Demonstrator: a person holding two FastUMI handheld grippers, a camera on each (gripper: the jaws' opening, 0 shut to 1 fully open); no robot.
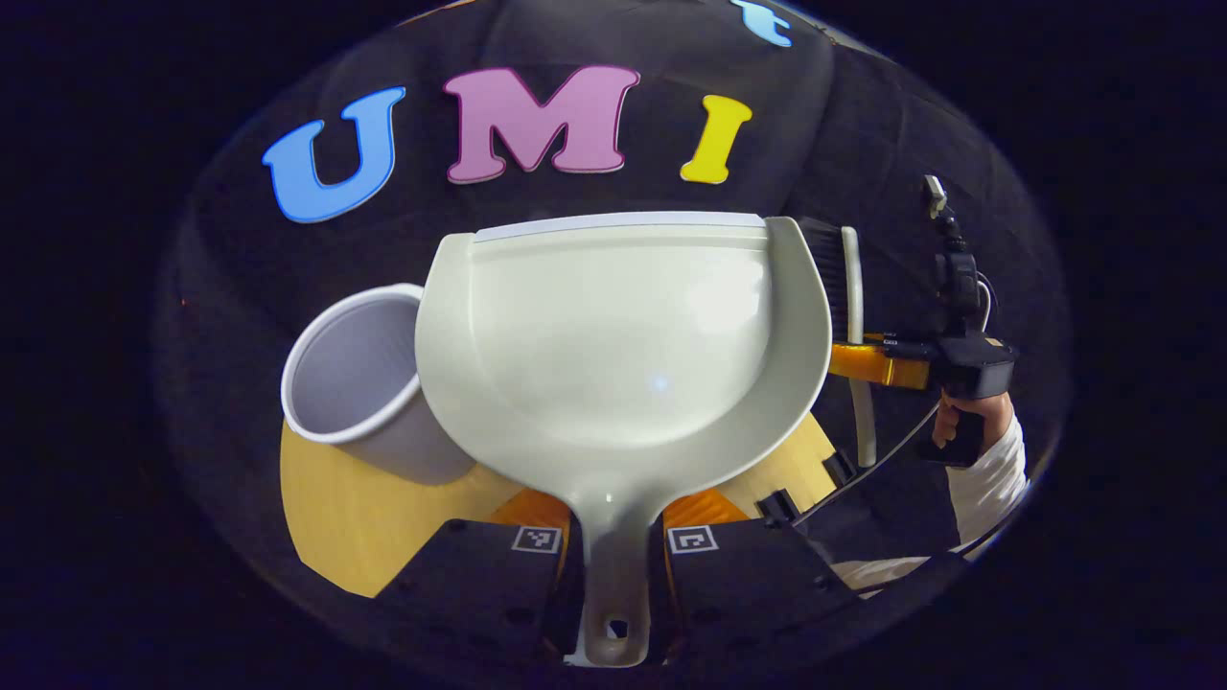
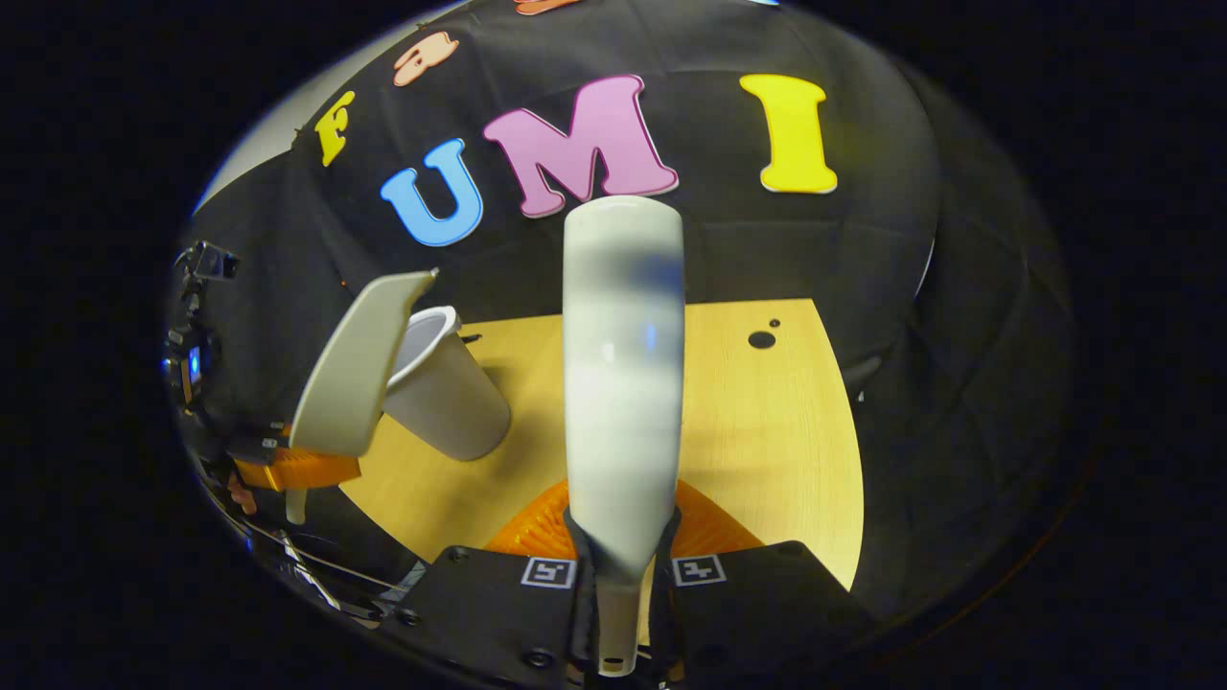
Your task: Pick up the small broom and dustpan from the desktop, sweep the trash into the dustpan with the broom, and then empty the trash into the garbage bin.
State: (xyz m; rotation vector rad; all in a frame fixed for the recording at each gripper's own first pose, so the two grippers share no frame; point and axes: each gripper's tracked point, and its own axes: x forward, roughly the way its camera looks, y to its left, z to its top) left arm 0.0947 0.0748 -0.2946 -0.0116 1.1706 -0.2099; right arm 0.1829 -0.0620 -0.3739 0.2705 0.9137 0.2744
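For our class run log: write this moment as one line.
left claw: shut on dustpan | right claw: shut on broom | dustpan tilted by bin | pan empty

Setting: a staged recording booth, lab-type rather than a lived-in room; black cloth wall hangs in folds directly behind the light wooden desktop and wraps round its right side; two round holes, possibly cable ports, sit near the desktop's far right corner; a plain white garbage bin stands on the desktop's left part; square black-and-white tracking markers sit on the handheld rig at the desktop's near edge; cables trail from the second handheld rig, right of the desktop.
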